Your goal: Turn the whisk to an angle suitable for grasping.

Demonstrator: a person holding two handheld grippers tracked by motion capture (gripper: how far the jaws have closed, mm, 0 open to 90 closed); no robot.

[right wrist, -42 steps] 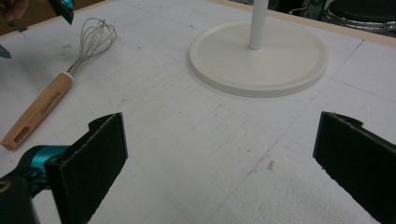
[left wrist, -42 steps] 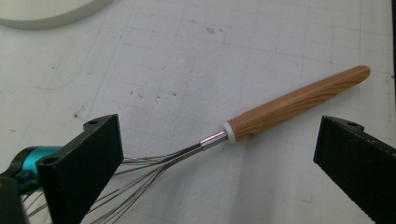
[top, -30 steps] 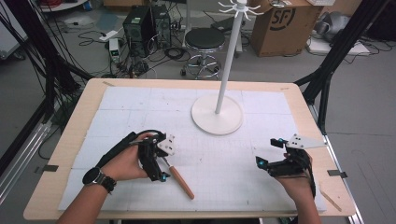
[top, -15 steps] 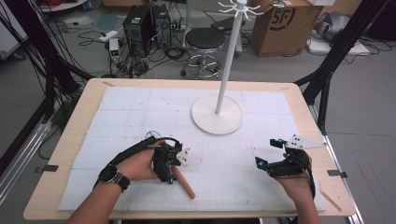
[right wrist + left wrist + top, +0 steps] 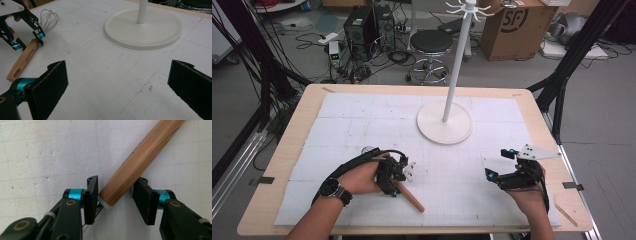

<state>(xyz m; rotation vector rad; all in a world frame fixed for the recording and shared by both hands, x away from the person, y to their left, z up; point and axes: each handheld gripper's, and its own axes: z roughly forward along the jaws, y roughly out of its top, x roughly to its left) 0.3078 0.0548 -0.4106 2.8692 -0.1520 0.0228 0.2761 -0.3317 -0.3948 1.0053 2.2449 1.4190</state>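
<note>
A whisk [image 5: 136, 167] is lain on the white mat [image 5: 362, 125]; its wooden handle is straddled by the left gripper [image 5: 115, 195], jaws spread and not clamped. The right gripper [image 5: 117, 85] is held wide apart near the stand [image 5: 445, 122].

White stand [image 5: 444, 122] on table [image 5: 302, 130]

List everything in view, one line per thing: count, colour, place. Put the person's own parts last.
Whisk: one, wooden handle with wire loops, lying near the table's front left.
Stand: one, white, round base and pole, table's far middle.
Table: one, wood edge under a white gridded sheet.
Stool: one, black, floor behind the table.
Cardboard box: one, brown, floor at back right.
Left gripper: one, black, jaws astride the handle's wire end, not yet clamped.
Right gripper: one, black, jaws wide open over the sheet.
</note>
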